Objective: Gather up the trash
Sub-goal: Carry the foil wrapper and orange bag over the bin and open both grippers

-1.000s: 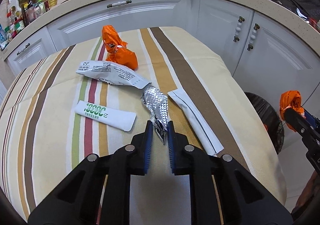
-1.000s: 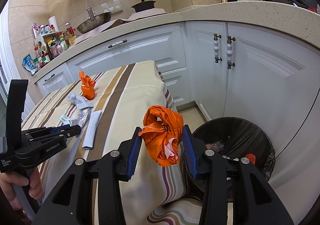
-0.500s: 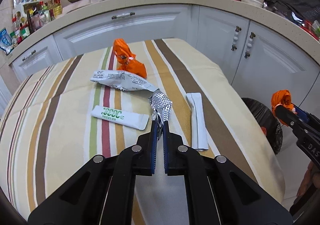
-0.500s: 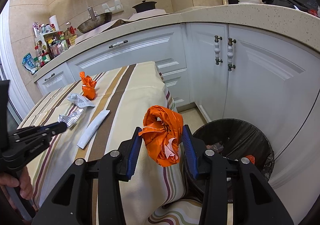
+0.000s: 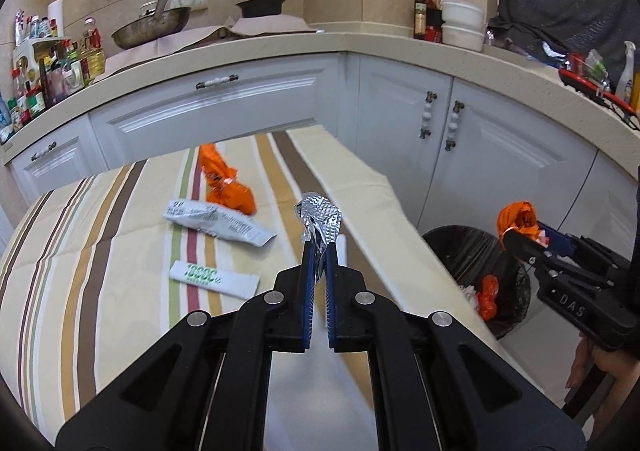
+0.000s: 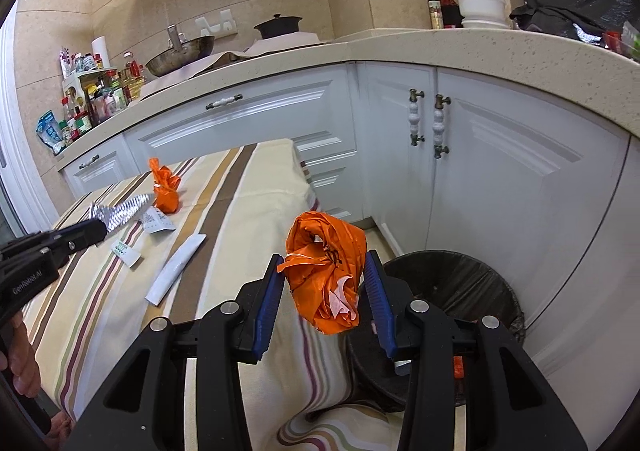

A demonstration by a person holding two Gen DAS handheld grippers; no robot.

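Two hand-held grippers are in view, each with a piece of trash between its blue pads. Left hand-held gripper: jaws closed on a crumpled silver foil wrapper, which stands up from the tips, clear of the striped tabletop. Its lower end is hidden between the pads. Right hand-held gripper: jaws partly apart and clamped on a bunched orange plastic bag, held near the tabletop edge, beside a black-lined trash bin. The bag bulges above and below the pads; a pale scrap shows in its lower folds, and what it is cannot be made out.

On the tabletop: a second orange bag, knotted; touching its near side, a crinkled white printed wrapper; nearer the camera, a flat white sachet with green print, print too blurred to read. A long white packet lies along a brown stripe in the right wrist view; in the left wrist view it is almost wholly hidden behind the left gripper's fingers.

Bin contents: orange and white scraps seen from the left wrist view, partly cut off by the rim. From the right wrist view the gripper body covers most of the bin's near side. Bare fingers show at the lower left edge of that view, mostly cut off.
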